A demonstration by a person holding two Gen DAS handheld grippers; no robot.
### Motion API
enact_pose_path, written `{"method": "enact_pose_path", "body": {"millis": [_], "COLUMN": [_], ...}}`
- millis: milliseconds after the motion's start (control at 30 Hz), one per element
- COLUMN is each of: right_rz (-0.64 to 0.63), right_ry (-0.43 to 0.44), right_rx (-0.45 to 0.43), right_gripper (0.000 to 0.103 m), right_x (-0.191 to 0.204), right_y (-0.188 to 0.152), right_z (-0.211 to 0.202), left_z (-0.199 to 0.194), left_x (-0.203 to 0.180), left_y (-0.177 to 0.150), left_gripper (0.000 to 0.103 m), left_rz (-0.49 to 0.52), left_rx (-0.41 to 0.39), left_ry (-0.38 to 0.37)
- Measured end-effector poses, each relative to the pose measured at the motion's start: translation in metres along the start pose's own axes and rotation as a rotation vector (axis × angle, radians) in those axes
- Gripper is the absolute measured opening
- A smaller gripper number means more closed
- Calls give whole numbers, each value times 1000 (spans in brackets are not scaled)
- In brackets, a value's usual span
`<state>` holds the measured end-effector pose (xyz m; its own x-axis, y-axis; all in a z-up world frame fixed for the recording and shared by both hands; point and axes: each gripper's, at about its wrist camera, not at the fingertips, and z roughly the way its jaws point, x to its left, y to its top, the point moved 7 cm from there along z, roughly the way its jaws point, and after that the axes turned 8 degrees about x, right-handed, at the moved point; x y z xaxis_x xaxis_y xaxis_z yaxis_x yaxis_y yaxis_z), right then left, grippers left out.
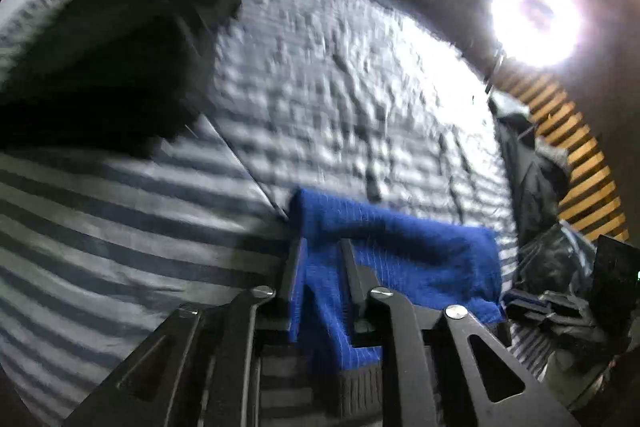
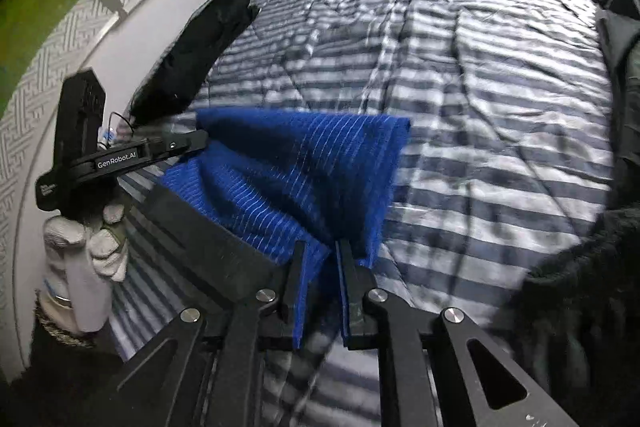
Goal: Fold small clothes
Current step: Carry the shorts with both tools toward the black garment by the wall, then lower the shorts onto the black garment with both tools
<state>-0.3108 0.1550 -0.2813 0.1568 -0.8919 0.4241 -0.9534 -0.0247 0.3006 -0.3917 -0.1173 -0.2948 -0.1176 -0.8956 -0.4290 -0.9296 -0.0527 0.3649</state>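
A small blue ribbed garment (image 2: 296,167) hangs doubled over between my two grippers above a bed with a striped sheet (image 2: 460,155). My right gripper (image 2: 320,251) is shut on its near lower edge. In the right wrist view the left gripper (image 2: 200,139), held by a white-gloved hand (image 2: 92,239), pinches the garment's far left corner. The left wrist view shows my left gripper (image 1: 320,247) shut on the blue garment (image 1: 400,251), which drapes to the right. The right gripper body (image 1: 552,307) shows at the far right edge.
A black garment (image 2: 192,55) lies on the sheet at the left, near the bed's white patterned edge (image 2: 60,67). More dark clothing (image 2: 580,299) sits at the right. A bright lamp (image 1: 536,19), a slatted wooden panel (image 1: 580,163) and dark bags (image 1: 532,163) stand beyond the bed.
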Motion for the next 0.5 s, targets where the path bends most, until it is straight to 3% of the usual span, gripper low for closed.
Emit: {"method": "enact_pose_path", "body": {"millis": [33, 67, 133, 367, 400, 467, 500], "right_rz": [-1, 1, 30, 174, 176, 179, 178], "right_ry": [4, -10, -44, 37, 45, 59, 76], "right_rx": [-51, -81, -131, -33, -55, -65, -66], "right_gripper": [30, 50, 63, 63, 63, 61, 56], "right_x": [-2, -5, -19, -45, -44, -40, -36], "right_y": [6, 10, 24, 32, 31, 31, 31], "right_z": [-15, -21, -27, 23, 24, 26, 28], "left_z": [-12, -22, -27, 14, 20, 32, 36], "left_x": [4, 10, 17, 10, 6, 4, 0], "left_y": [1, 2, 0, -7, -8, -10, -11], "left_gripper": [48, 54, 57, 57, 55, 34, 15], "left_rz": [-3, -26, -53, -40, -27, -5, 1], "left_rx": [-32, -60, -52, 67, 77, 62, 72], "left_ry": [-3, -32, -68, -88, -83, -16, -20]}}
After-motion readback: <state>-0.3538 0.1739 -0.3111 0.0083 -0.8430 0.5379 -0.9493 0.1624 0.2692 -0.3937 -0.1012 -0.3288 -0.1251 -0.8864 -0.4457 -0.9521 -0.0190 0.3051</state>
